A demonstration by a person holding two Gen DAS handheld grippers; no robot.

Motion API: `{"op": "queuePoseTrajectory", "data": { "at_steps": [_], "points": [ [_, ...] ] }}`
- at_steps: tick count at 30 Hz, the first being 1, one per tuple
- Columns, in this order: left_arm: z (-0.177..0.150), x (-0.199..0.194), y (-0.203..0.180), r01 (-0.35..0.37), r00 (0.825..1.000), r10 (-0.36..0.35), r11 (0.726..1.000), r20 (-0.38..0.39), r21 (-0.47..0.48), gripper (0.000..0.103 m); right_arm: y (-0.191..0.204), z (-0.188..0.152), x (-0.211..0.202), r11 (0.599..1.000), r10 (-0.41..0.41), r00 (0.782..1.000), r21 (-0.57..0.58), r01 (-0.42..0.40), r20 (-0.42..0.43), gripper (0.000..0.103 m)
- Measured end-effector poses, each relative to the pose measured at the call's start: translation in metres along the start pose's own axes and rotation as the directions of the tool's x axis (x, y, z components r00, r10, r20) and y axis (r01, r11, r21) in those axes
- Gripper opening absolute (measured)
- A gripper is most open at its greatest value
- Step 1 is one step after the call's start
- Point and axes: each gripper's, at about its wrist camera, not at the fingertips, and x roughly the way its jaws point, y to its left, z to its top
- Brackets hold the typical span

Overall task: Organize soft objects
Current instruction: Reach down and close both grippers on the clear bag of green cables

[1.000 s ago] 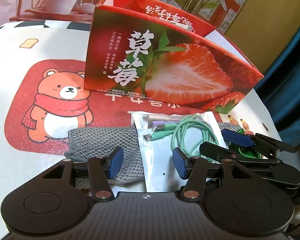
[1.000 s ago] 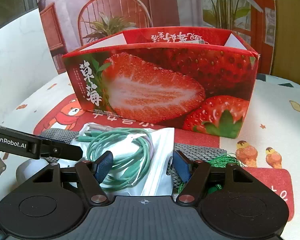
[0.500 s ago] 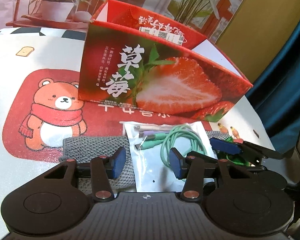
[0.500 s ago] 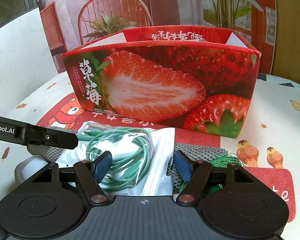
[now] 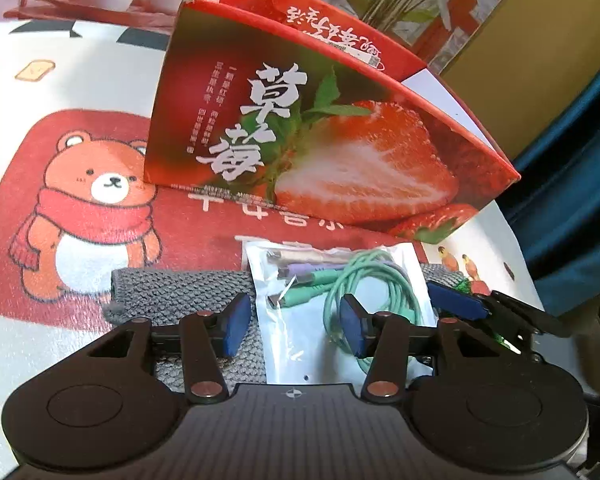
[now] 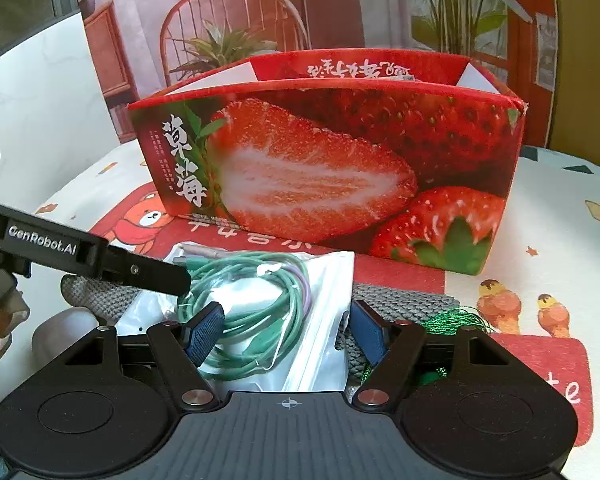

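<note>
- We look across a table covered by a white cloth [image 5: 80, 64] printed with a red panel and a scarfed bear [image 5: 88, 216]; behind it stand potted plants and a round-backed chair [image 6: 232, 32].
- An open red strawberry box [image 6: 324, 168] stands near the middle of the table, toward its far edge, its printed long side facing us.
- In front of the box, toward the near edge, a grey knitted cloth [image 5: 180, 292] lies flat on the red panel.
- On top of that cloth rests a clear plastic bag [image 6: 320, 312] holding coiled green cables [image 6: 260, 312], with a purple-plugged lead among them.
- A tangle of green thread [image 6: 456, 318] sits just beside the bag, at the right end of the knitted cloth.
- Our left gripper [image 5: 292, 326] is spread open, its blue pads [image 5: 236, 322] on either side of the bag's left half, one over the knit and one over the cable coil; we cannot tell whether they touch anything.
- Our right gripper [image 6: 286, 338] is likewise released, its pads [image 6: 204, 332] flanking the bag's right half with nothing pinched.
- The two tools sit close together at the near edge; one finger of the left crosses the right wrist view just over the bag's left corner.
</note>
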Motion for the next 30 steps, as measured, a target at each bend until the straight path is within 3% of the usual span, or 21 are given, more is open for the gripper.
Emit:
{"op": "queuePoseTrajectory", "data": {
  "at_steps": [3,7,12,15,19,23,25,30],
  "points": [
    [-0.005,-0.003,-0.006,0.008,1.0,-0.007,1.0,-0.012,0.029,0.051,-0.001,0.003,0.003,0.999,0.034,0.999,-0.021,-0.035,-0.017,0.077],
    [-0.01,-0.007,-0.006,0.012,1.0,-0.012,0.999,0.002,0.032,0.048,-0.001,0.003,0.002,0.998,0.057,0.998,-0.018,-0.058,-0.024,0.077],
    [-0.012,-0.013,-0.007,0.018,1.0,-0.019,0.998,0.024,0.053,0.037,-0.003,0.005,0.0,0.997,0.082,0.996,-0.005,-0.083,-0.031,0.072],
    [-0.014,-0.015,-0.009,0.018,0.999,-0.02,0.998,0.027,0.067,0.033,-0.006,0.006,-0.003,0.995,0.095,0.995,0.02,-0.095,-0.023,0.062],
    [-0.015,-0.015,-0.007,0.02,0.999,-0.021,0.998,0.025,0.052,0.033,-0.014,0.009,-0.009,0.989,0.127,0.992,0.077,-0.127,0.0,0.04],
    [-0.017,-0.014,-0.009,0.01,1.0,-0.011,0.998,0.02,0.057,0.033,-0.02,0.008,-0.01,0.99,0.111,0.994,0.086,-0.11,-0.003,0.029],
    [-0.019,-0.012,-0.009,0.006,1.0,-0.006,0.998,0.013,0.055,0.034,-0.023,0.007,-0.009,0.989,0.11,0.994,0.1,-0.109,-0.003,0.03],
    [-0.021,-0.007,-0.009,-0.003,1.0,0.003,0.999,0.01,0.051,0.037,-0.021,0.007,-0.002,0.991,0.12,0.992,0.067,-0.117,-0.04,0.044]
  ]
}}
